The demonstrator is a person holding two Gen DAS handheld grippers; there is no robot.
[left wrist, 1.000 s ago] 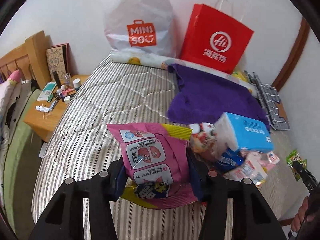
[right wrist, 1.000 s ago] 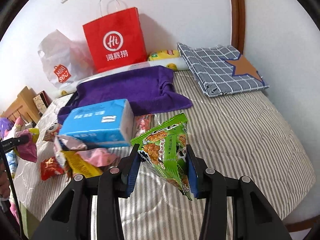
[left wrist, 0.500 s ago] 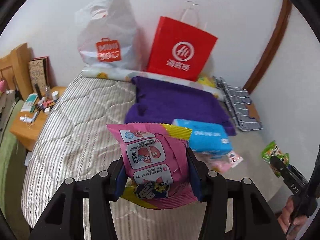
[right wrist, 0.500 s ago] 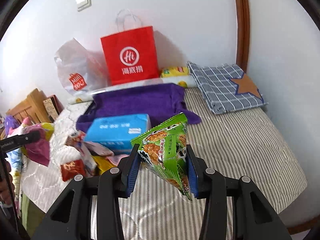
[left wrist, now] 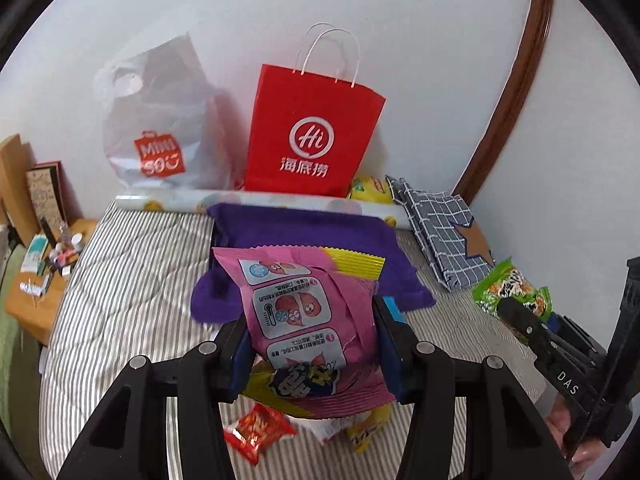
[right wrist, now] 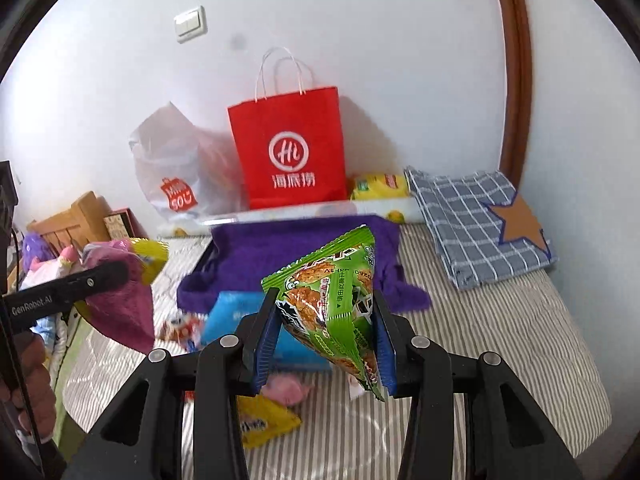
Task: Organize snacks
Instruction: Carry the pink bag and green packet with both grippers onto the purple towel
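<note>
Both packs look like light, puffy foil-type snack bags, so I'd guess they weigh next to nothing but crush easily and can slide out of a pinch. Best place to hold seems to be across the flat body or near a crimped seam, not the air-filled belly.

The left gripper (left wrist: 314,344) has its fingers closed on the pink snack bag (left wrist: 304,320), pinching it at mid-height with the bag upright. It's pink with a yellow strip at the top corner, cartoon instruction panels on the back, and a crinkled bottom seam hanging below the jaws.

The right gripper (right wrist: 326,340) is clamped on the green snack bag (right wrist: 334,308), which sits tilted, one corner up and the bottom seam hanging to the right. Glossy green wrapper with pictures of fried snacks.

Both bags are held up in the air above the striped bed (right wrist: 500,340), with the rest of the snack pile (right wrist: 260,420) lying near, and the red paper bag (left wrist: 314,132) and white Miniso bag (left wrist: 160,120) standing far against the wall.
</note>
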